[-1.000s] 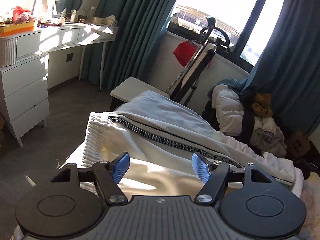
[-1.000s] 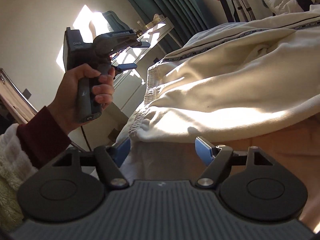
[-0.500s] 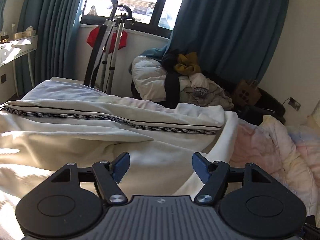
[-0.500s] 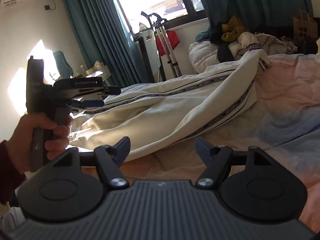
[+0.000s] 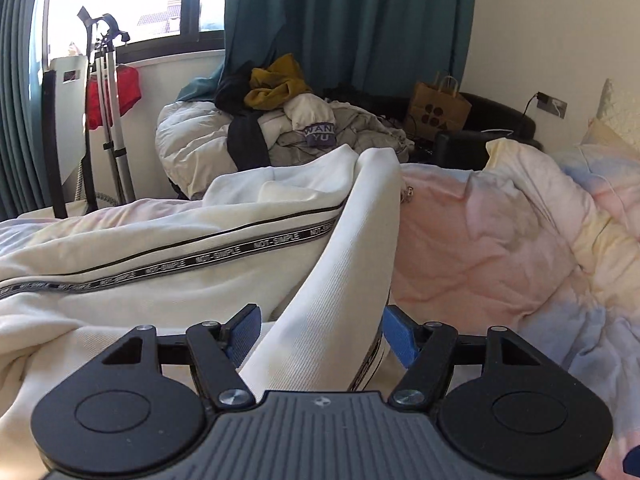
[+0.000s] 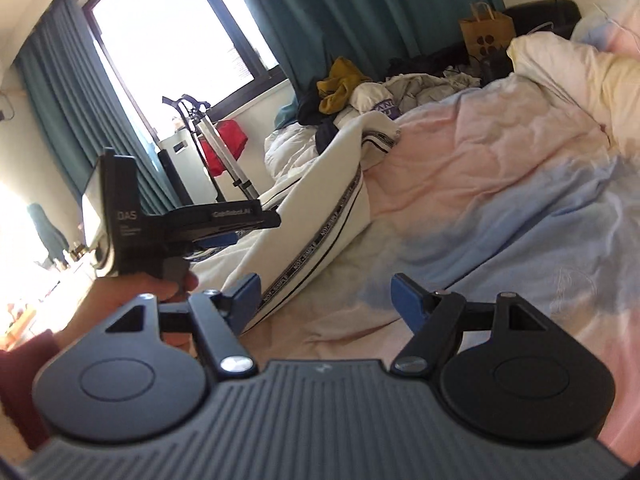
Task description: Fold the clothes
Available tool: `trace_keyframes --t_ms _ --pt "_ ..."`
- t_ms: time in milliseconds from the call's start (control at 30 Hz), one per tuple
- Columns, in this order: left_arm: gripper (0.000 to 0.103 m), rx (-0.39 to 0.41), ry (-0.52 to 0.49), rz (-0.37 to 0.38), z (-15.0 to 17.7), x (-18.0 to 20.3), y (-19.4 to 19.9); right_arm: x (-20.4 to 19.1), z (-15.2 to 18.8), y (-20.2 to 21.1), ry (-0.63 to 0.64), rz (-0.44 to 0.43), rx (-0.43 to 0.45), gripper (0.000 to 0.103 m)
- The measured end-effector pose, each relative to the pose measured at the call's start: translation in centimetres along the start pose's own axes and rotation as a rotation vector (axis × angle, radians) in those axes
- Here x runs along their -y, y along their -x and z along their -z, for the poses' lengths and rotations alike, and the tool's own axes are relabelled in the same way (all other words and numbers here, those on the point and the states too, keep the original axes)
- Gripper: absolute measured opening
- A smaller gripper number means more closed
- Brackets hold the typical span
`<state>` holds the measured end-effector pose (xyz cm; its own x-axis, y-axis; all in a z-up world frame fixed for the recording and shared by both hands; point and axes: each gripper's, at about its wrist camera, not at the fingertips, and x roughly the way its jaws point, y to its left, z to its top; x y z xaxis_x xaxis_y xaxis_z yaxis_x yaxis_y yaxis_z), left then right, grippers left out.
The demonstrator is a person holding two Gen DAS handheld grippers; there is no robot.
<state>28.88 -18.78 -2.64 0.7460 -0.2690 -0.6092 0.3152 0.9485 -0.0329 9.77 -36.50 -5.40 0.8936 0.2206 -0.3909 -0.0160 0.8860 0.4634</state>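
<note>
Left wrist view: left hand-held gripper [image 5: 320, 334] has its blue pads spread wide, and a raised fold of the cream track pants [image 5: 168, 248] runs right up between them. Can't tell if either pad actually touches the cloth, but nothing is pinched.
Right wrist view: right hand-held gripper [image 6: 325, 300] is spread wide too, holding nothing, hovering over the bed with its left pad just beside the pants' edge.
Pants: cream, with a grey printed tape stripe [image 5: 240, 250] reading NOT-SIMPLE down the side, lying rumpled across the bed, one leg stretched toward the far side.
Bed: pastel pink, blue and yellow duvet [image 5: 500, 240], pretty wrinkled, pants on its left part.
Left hand: seen from the right wrist camera, the person's hand [image 6: 132, 304] grips the other tool's handle, dark red sleeve at the wrist.
Background: pile of clothes [image 5: 280, 120] past the bed, brown paper bag [image 5: 438, 110] next to it, teal curtains [image 5: 348, 20] and a bright window [image 5: 120, 0].
</note>
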Motion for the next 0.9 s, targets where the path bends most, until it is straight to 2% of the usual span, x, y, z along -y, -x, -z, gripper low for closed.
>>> trace_keyframes --t_ms 67,133,167,200,233,367,500,700,900 --pt "0.048 -0.023 -0.019 0.037 -0.5 0.7 -2.7 0.9 0.0 -0.8 -0.032 0.013 0.002 0.075" --pt "0.042 -0.046 -0.039 0.049 -0.8 1.3 -5.1 1.8 0.0 -1.6 -0.065 0.026 0.005 0.075" --pt "0.032 -0.05 -0.055 0.044 -0.8 1.5 -5.9 2.3 0.0 -1.9 -0.081 0.033 0.006 0.075" --pt "0.015 -0.057 -0.067 0.04 -0.7 1.5 -6.4 2.6 0.1 -2.2 -0.093 0.033 0.017 0.075" --pt "0.006 -0.065 -0.07 0.039 -0.5 1.4 -6.8 2.8 0.2 -2.6 -0.093 0.045 0.027 0.075" --pt "0.003 -0.027 -0.043 0.109 0.2 0.5 -4.6 3.9 0.3 -4.7 -0.132 0.077 -0.003 0.075" --pt "0.002 0.018 -0.044 0.155 1.4 0.0 1.0 4.0 0.2 -4.4 -0.142 0.068 0.014 0.074" --pt "0.002 0.062 0.014 0.199 4.0 -2.0 9.5 3.9 -0.1 -2.8 -0.194 0.001 0.041 0.074" --pt "0.002 0.069 0.092 0.206 8.7 -5.5 16.3 5.4 0.3 -3.6 -0.422 -0.135 -0.022 0.074"
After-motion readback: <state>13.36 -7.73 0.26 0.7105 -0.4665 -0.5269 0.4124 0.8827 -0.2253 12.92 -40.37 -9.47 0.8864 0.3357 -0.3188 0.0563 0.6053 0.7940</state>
